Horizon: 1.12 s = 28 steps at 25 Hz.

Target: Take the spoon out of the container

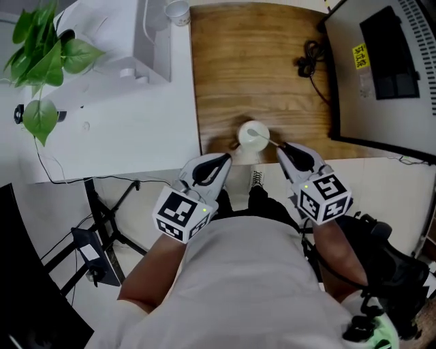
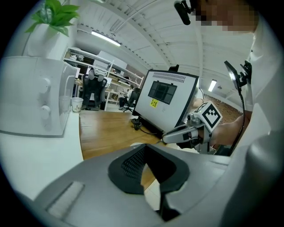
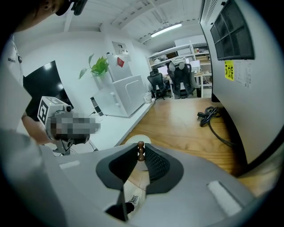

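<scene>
so the spoon (image 1: 272, 142) hasn't left the container (image 1: 253, 135) yet. That's a little white cup sitting on the wooden table (image 1: 259, 68), close to its front edge, and the thin handle pokes out over the rim, slanting to the right. The right gripper (image 1: 285, 150) has it: in the right gripper view the jaws are pinched onto the brown beaded end of the handle, with the cup's white rim showing just behind them. The left gripper (image 1: 223, 161) is down on the other side, just beside the cup but not touching it. Its tips look pressed together with nothing caught in them, and through the gap further back you only see wood and floor. Both grippers hang over the table's near edge with the cup between them. Other stuff around: a big dark monitor (image 1: 381, 68) on the right with a black cable (image 1: 310, 65) coiled next to it, a white appliance (image 1: 136, 48) and a paper cup (image 1: 177, 10) at the far left of the wood, and a leafy green plant (image 1: 41, 61) in the left corner
</scene>
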Each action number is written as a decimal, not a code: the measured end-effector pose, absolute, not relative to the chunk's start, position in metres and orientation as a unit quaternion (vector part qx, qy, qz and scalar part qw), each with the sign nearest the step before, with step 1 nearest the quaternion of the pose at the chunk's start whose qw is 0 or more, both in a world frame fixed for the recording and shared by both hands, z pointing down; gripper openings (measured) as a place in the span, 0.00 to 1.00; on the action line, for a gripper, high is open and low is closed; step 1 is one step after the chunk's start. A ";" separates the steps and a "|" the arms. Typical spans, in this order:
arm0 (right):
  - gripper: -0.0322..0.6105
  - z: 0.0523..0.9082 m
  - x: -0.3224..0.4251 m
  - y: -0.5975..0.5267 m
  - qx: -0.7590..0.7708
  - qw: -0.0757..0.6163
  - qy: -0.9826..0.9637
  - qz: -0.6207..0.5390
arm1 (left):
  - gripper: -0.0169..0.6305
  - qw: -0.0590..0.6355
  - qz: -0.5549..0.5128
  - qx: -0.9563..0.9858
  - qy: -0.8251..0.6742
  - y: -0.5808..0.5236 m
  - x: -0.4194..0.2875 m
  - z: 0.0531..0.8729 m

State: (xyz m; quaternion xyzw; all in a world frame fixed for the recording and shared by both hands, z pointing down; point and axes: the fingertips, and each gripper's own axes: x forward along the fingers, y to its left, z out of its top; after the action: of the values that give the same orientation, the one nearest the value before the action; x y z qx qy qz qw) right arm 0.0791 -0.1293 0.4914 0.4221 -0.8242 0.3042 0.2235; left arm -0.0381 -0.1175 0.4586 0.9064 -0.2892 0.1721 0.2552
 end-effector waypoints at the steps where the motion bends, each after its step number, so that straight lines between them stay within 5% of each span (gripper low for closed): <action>1: 0.14 0.486 0.080 -0.128 0.425 0.221 -0.825 0.300 | 0.03 0.253 0.171 0.907 -0.289 -0.116 -0.039 0.455; 28: 0.14 0.367 0.052 -0.045 0.474 0.145 -0.849 0.185 | 0.03 0.166 0.124 0.943 -0.259 -0.046 -0.064 0.387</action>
State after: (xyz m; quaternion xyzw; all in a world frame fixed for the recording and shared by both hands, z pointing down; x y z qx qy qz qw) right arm 0.0521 -0.0447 0.3665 0.4738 -0.8487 0.1848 0.1449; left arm -0.0637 -0.0463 0.3872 0.9433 -0.2591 0.1243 0.1664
